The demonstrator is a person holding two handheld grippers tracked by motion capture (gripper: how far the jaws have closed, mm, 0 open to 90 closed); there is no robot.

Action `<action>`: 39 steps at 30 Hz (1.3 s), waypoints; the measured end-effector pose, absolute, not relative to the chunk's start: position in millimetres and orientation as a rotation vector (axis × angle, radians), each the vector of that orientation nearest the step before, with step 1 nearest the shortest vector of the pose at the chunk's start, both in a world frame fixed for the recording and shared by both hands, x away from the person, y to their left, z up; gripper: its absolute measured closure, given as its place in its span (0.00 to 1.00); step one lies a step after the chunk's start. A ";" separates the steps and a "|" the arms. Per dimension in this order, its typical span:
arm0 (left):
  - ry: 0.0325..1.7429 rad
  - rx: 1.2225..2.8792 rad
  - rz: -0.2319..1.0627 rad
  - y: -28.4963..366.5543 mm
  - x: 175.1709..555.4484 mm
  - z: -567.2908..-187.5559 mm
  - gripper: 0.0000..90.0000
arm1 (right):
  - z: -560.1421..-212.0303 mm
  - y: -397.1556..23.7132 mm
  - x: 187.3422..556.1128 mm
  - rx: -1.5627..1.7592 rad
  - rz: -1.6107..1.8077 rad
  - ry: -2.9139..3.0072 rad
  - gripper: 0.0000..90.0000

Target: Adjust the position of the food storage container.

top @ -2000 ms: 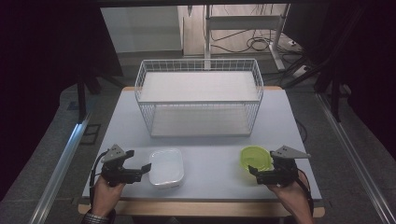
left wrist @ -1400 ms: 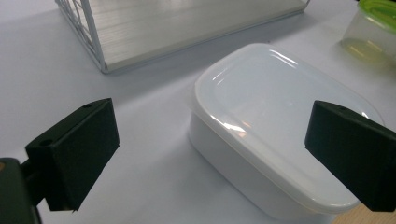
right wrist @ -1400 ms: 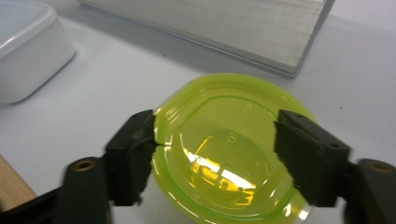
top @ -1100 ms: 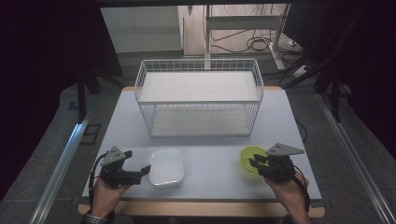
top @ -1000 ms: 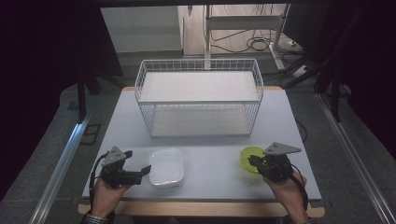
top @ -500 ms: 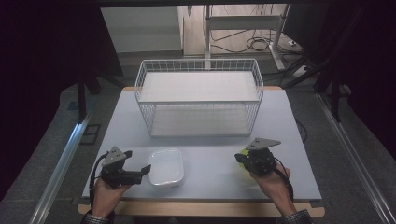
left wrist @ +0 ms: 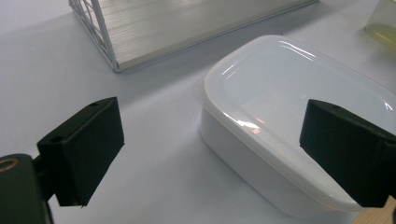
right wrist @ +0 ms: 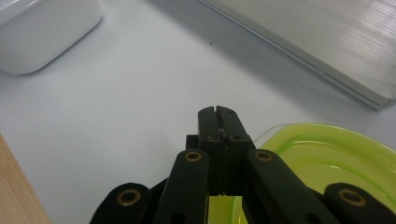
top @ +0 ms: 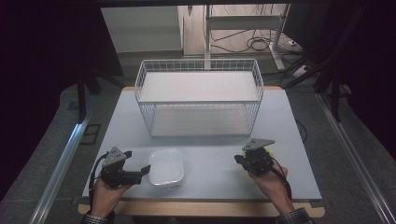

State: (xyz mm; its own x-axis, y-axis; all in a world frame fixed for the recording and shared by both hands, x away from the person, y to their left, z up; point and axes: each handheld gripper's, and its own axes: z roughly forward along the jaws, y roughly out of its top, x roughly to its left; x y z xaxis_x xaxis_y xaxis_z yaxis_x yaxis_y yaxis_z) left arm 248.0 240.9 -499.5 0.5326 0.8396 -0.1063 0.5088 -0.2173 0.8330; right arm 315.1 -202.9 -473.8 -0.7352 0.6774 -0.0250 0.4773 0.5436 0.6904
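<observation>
Now right gripper [right wrist: 218, 112] on green bowl [right wrist: 336, 158]

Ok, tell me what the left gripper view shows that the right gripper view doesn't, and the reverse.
Left gripper view: the left gripper, open, with its jaws either side of a corner of the white container, and the wire basket with its mesh wall.
Right gripper view: the right gripper, jaws shut, over the rim of the green dish; I cannot tell whether they pinch it.
Both: the white container, the basket's floor, the green dish and the table.
</observation>
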 end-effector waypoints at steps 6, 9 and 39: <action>1.114 1.878 0.439 243.8 249.0 -500.4 0.08 | -473.4 -218.8 313.9 1.009 0.973 2.467 0.99; 1.110 1.882 0.438 243.6 248.8 -500.5 0.09 | -473.2 -227.4 312.7 1.034 0.969 2.454 0.99; 0.982 2.121 0.232 234.5 232.1 -514.4 0.94 | -474.4 -233.5 299.1 0.978 0.953 2.432 0.98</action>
State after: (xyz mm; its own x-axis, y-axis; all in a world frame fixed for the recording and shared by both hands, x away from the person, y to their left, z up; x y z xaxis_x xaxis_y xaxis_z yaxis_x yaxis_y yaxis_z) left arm 232.1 234.5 -514.4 0.6860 0.7128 -0.1464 0.5722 -0.4041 0.7136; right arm 299.1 -233.5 -474.4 -0.7003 0.7105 -0.0691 0.4745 0.5356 0.6985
